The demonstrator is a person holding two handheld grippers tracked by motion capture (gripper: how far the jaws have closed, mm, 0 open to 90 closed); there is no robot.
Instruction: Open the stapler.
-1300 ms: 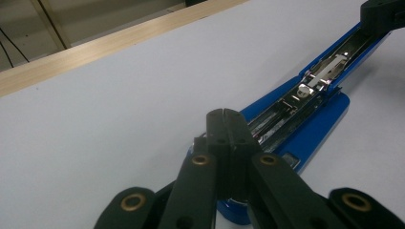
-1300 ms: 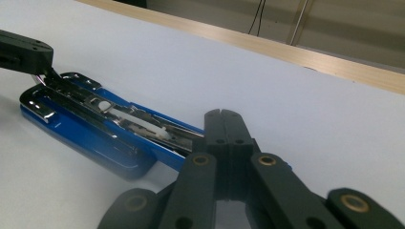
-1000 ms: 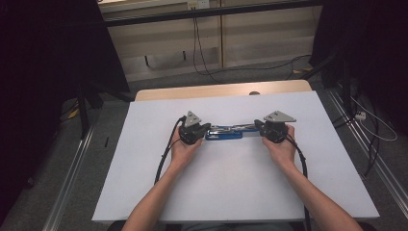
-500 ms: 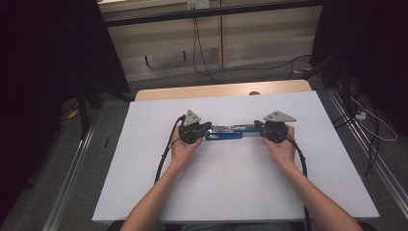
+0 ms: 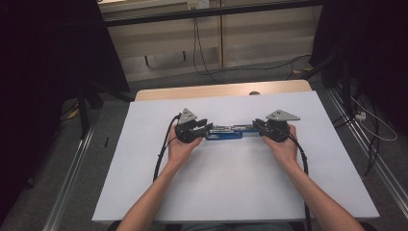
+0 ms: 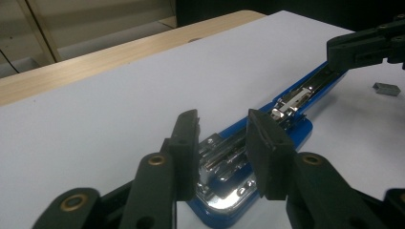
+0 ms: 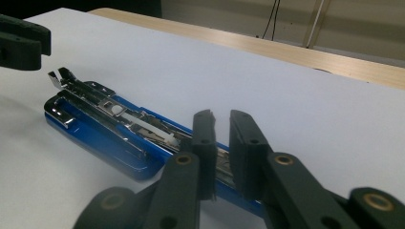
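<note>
Two grippers sit at opposite ends of a blue-and-chrome stapler [image 5: 225, 133], folded open flat mid-sheet on the white-covered table [image 5: 240, 192]. Left gripper [image 6: 223, 143]: jaws just been opening, now a clear gap, straddling the stapler's chrome end, pads off it. Right gripper [image 7: 220, 143]: jaws just been opening, narrow gap, stapler's far end below them, no grip visible. Small grey staple block [image 6: 386, 88] lies beside the stapler.

Stapler [image 5: 224, 133] lies opened flat mid-table [image 5: 231, 192], left gripper [image 5: 204, 129] at its left end, right gripper [image 5: 257, 127] at its right. Small staple strip [image 6: 386, 88], probably, sits just beside it.
</note>
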